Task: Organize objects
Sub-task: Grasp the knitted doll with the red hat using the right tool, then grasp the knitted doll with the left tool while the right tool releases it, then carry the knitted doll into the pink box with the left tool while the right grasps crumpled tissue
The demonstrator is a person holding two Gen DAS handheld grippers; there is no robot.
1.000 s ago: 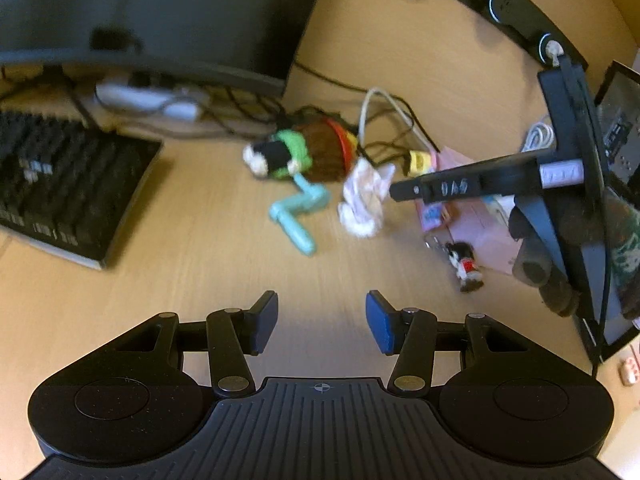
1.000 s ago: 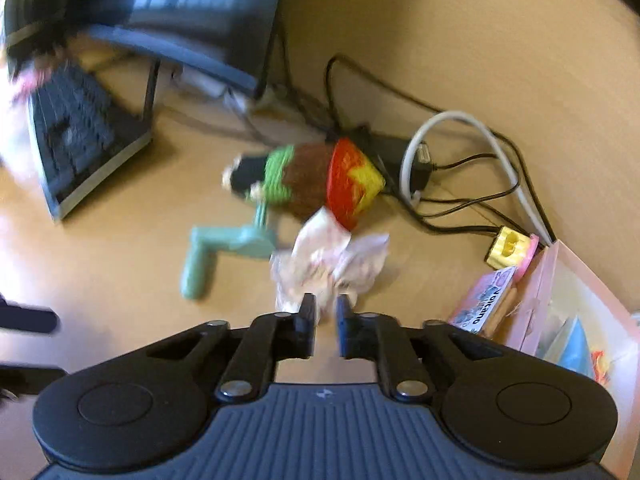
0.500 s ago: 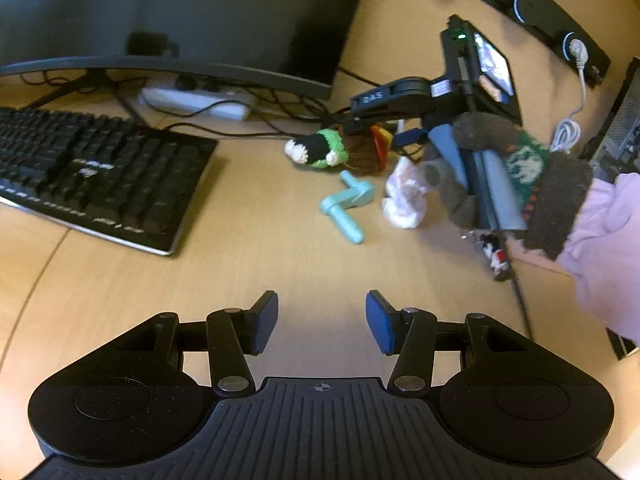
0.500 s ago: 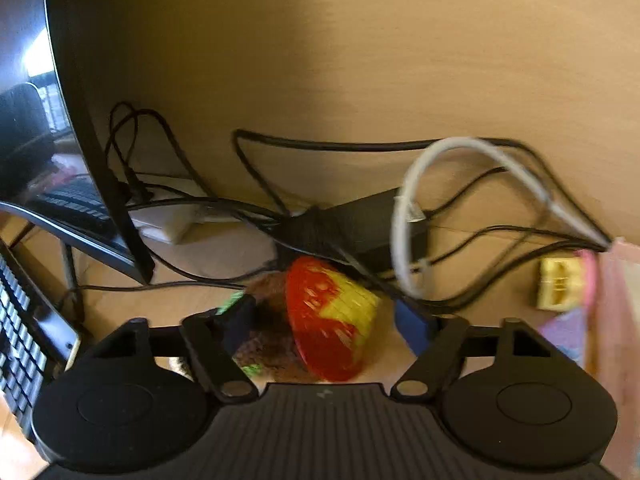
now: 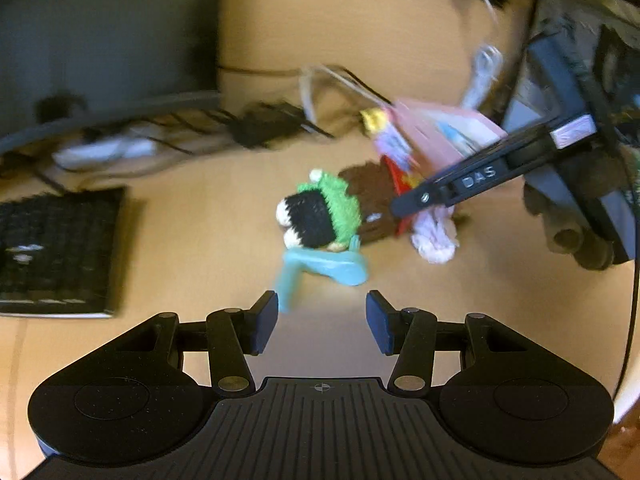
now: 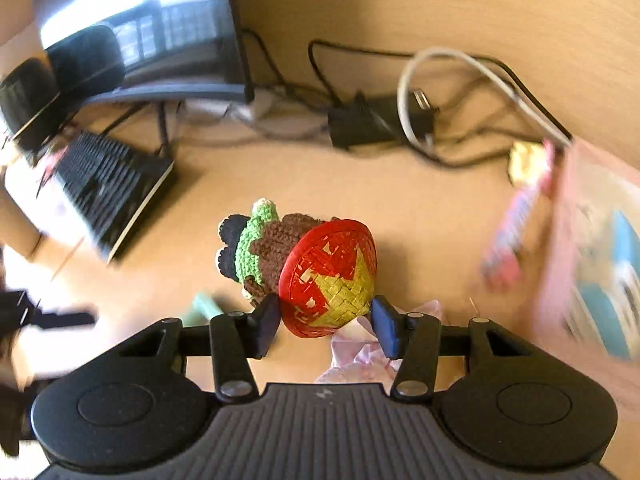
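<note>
Right wrist view: my right gripper (image 6: 325, 326) has its blue-padded fingers (image 6: 383, 326) on either side of the red-and-yellow woven hat on the crocheted doll in green and brown yarn (image 6: 280, 256), which appears lifted above the pale wooden worktop (image 6: 420, 208). Whether the pads truly clamp the hat rim or only bracket it, I cannot tell. My left gripper (image 5: 322, 322) hangs with its fingers apart and empty, just short of the turquoise plastic crank-shaped toy (image 5: 320, 266).

The risk, as I judge it, is the hold itself: the hat is domed and stiff and the body is soft yarn, so the doll could swing or slide out if I turn the wrist fast. The frames are blurred, which suggests quick motion and adds to that risk. A crumpled pale pink tissue (image 6: 360, 354) lies right under my right fingers and could snag on them and be dragged along. In the left wrist view the black arm of the right gripper crosses just above the doll, near my left fingers, so the two tools could knock together.

Room is tight behind, where black and white cables (image 6: 440, 92) tangle against the wall. A pink cardboard box (image 6: 592, 248) closes the right, a black keyboard (image 6: 108, 188) the left. Bare worktop lies open between the doll and the cables.
</note>
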